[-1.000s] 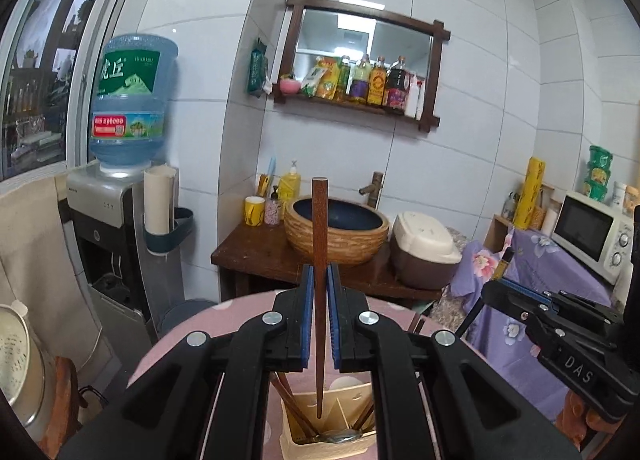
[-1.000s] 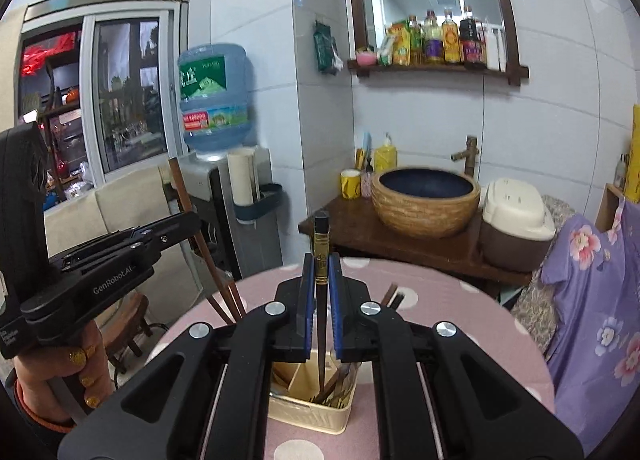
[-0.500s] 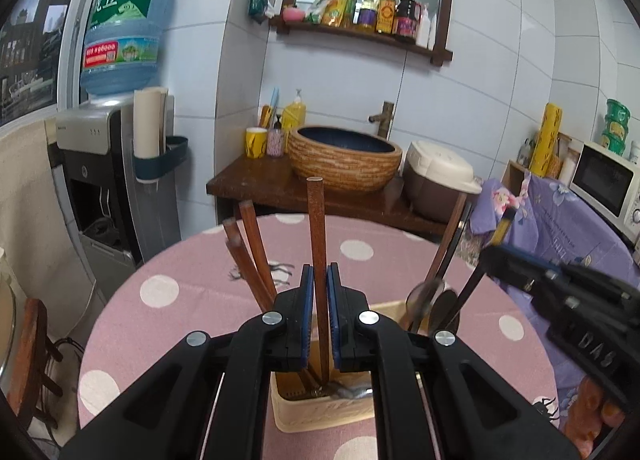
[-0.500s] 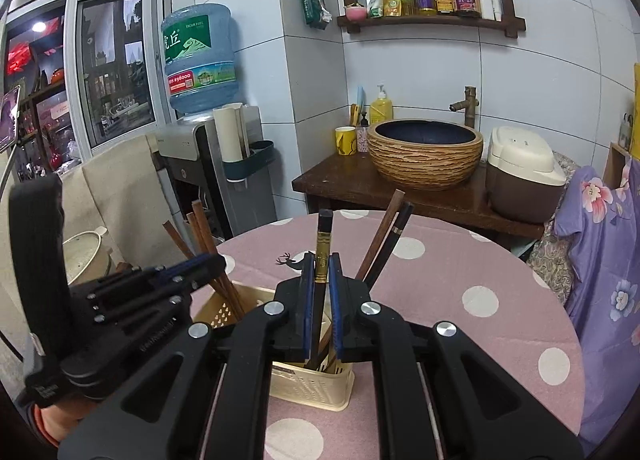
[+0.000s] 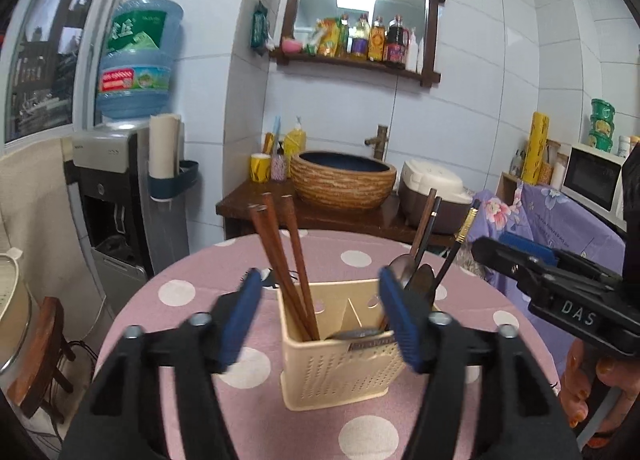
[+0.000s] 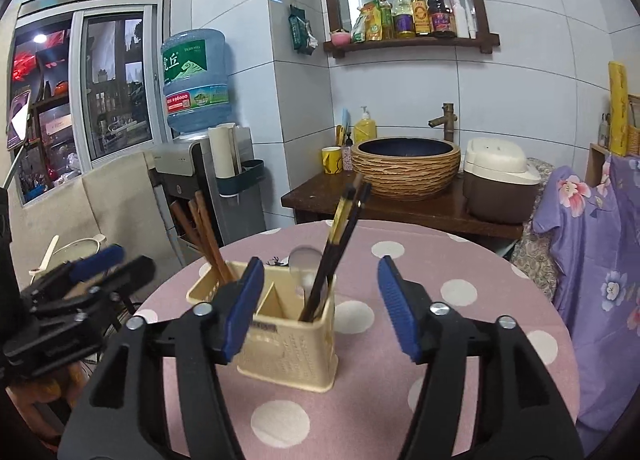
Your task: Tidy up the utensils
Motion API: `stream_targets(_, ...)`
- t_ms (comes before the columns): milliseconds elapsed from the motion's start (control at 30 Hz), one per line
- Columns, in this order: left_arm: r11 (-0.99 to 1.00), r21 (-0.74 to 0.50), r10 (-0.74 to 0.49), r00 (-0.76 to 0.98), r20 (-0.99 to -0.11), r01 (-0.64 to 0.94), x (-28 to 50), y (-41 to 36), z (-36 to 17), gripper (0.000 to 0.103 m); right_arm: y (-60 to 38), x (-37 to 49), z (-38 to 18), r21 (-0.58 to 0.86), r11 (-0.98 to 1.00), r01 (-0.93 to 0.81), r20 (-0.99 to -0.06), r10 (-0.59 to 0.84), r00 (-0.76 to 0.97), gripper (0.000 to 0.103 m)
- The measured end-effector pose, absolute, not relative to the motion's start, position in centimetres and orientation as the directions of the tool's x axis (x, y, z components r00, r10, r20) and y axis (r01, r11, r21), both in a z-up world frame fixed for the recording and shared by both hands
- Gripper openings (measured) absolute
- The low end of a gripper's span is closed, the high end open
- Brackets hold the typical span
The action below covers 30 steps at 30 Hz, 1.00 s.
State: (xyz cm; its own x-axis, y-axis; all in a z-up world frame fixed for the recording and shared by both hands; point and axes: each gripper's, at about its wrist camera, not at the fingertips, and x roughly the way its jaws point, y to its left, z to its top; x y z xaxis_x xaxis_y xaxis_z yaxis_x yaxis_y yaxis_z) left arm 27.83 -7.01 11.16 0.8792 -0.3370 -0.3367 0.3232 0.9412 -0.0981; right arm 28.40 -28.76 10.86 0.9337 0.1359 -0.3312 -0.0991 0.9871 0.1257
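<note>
A cream plastic utensil caddy (image 5: pixel 340 364) stands on the pink polka-dot table (image 5: pixel 248 400). Its left compartment holds brown wooden chopsticks (image 5: pixel 286 256); its right compartment holds spoons (image 5: pixel 404 268) and dark chopsticks (image 5: pixel 448 260). My left gripper (image 5: pixel 320 316) is open and empty, its jaws wide either side of the caddy. In the right wrist view the caddy (image 6: pixel 288 340) holds the brown chopsticks (image 6: pixel 204 236) and the dark chopsticks (image 6: pixel 340 244). My right gripper (image 6: pixel 320 304) is open and empty just in front of the caddy. The right gripper also shows in the left wrist view (image 5: pixel 556 284).
Behind the table stand a dark wooden counter (image 5: pixel 312 215) with a woven basin (image 5: pixel 344 179), a rice cooker (image 5: pixel 436 191) and a yellow mug (image 5: pixel 260 167). A water dispenser (image 5: pixel 116 195) is at the left. A purple floral cloth (image 6: pixel 600 260) hangs at the right.
Both grippers have opened and let their chopsticks go into the caddy. Both have drawn back from it, so the whole caddy now shows.
</note>
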Motion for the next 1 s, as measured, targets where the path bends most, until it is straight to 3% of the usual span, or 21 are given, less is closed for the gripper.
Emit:
stream_targets(67, 0.945, -0.086, -0.327, 0.895, -0.303, 0.316, 25.7, -6.1, 10.8, 0.087, -28.6, 25.9, 9.9, 0.106, 0.991, -0.078, -0.306, 0.107, 0.946, 0.079)
stream_targets(133, 0.950, -0.066, -0.310, 0.910, -0.275, 0.304, 24.0, -5.4, 10.3, 0.098, -28.0, 23.1, 8.5, 0.064, 0.996, -0.061, -0.289, 0.077, 0.954, 0.081)
stream_targets(367, 0.958, -0.086, -0.285, 0.935, -0.210, 0.272, 16.0, -2.6, 6.5, 0.098, -25.1, 13.7, 3.2, -0.042, 0.999, 0.003, -0.216, -0.012, 0.976, 0.095)
stream_targets(733, 0.980, -0.132, -0.172, 0.968, -0.184, 0.149, 4.1, -0.6, 1.0, 0.098, -22.6, 1.9, -2.3, -0.137, 0.988, 0.068, -0.177, -0.092, 0.980, 0.097)
stream_targets(1000, 0.980, -0.146, -0.168, 0.956, -0.241, 0.135, 1.9, -0.3, 0.0, 0.098, -22.8, -0.9, -1.8, -0.058, 0.998, 0.024, -0.162, -0.033, 0.986, 0.097)
